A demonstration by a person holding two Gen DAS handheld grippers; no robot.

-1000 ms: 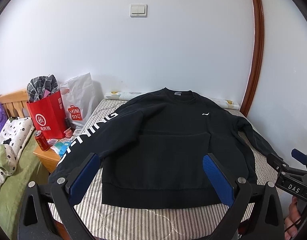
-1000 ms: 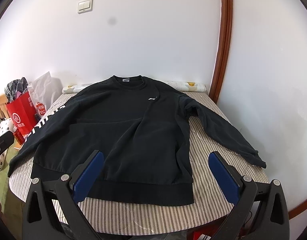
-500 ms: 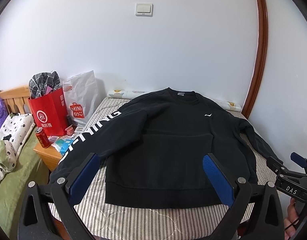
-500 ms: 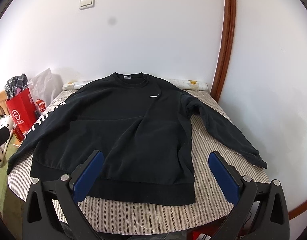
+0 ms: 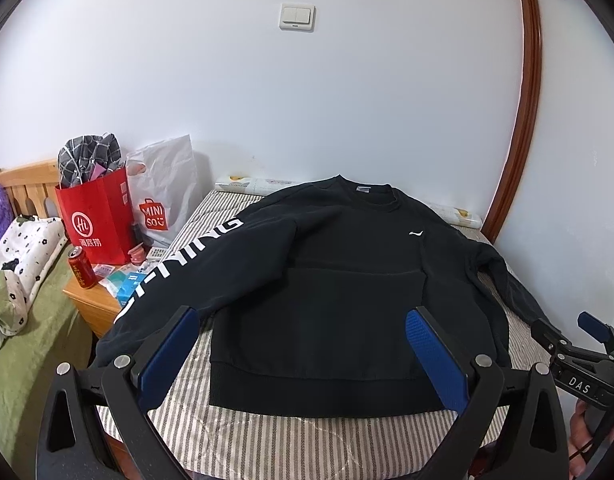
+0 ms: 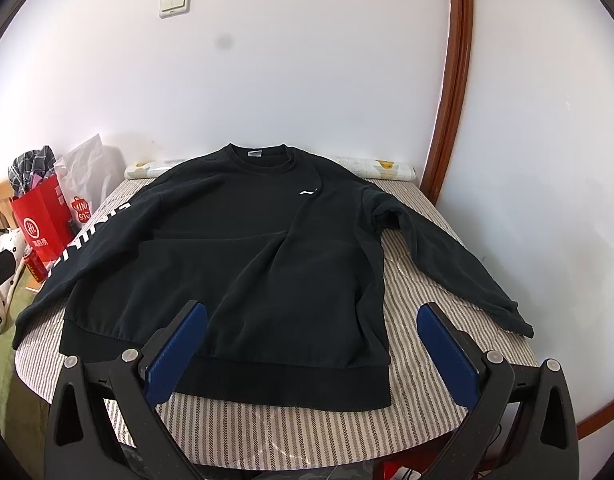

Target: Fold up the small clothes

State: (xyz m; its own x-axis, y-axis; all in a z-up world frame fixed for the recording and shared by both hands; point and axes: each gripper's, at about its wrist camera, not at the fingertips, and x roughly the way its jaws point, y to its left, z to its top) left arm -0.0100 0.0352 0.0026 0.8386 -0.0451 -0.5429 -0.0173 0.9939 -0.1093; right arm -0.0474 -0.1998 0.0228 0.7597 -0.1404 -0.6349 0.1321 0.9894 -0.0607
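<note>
Top: a black sweatshirt [image 6: 243, 264] lies flat on the striped bed [image 6: 407, 420], front side up; it covers most of the bed.
Done so far: it is spread out and mostly smooth, so it looks ready to fold; no fold shows yet.
Left to do: I think all of it, both sleeves in, then the body folded up.
Left gripper [image 5: 303, 354]: its blue fingers [image 5: 169, 352] are wide apart; it holds nothing; it hangs in the air near the hem [image 5: 327, 394], not touching.
Right gripper [image 6: 311, 354]: fingers wide apart too; nothing in it; it floats over the near edge of the bed by the hem.
Which way it points: the collar [image 6: 263, 156] is at the far end by the wall [image 6: 307, 60]; the hem is at the near end, close to the grippers.
Long way: collar to hem runs from far to near, straight away from the grippers.
Left sleeve [image 5: 175, 276]: the one with white letters; it slants out to the near left, and its end hangs off the bed edge.
Right sleeve [image 6: 455, 268]: it slants out to the near right and stays on the bed; the cuff is close to the edge.
Creases: one soft line runs across the middle and one slants down from the chest; small ones.
Beside the bed: a red bag [image 5: 97, 220] and a can [image 5: 81, 267] on a little table; not part of the job.
</note>
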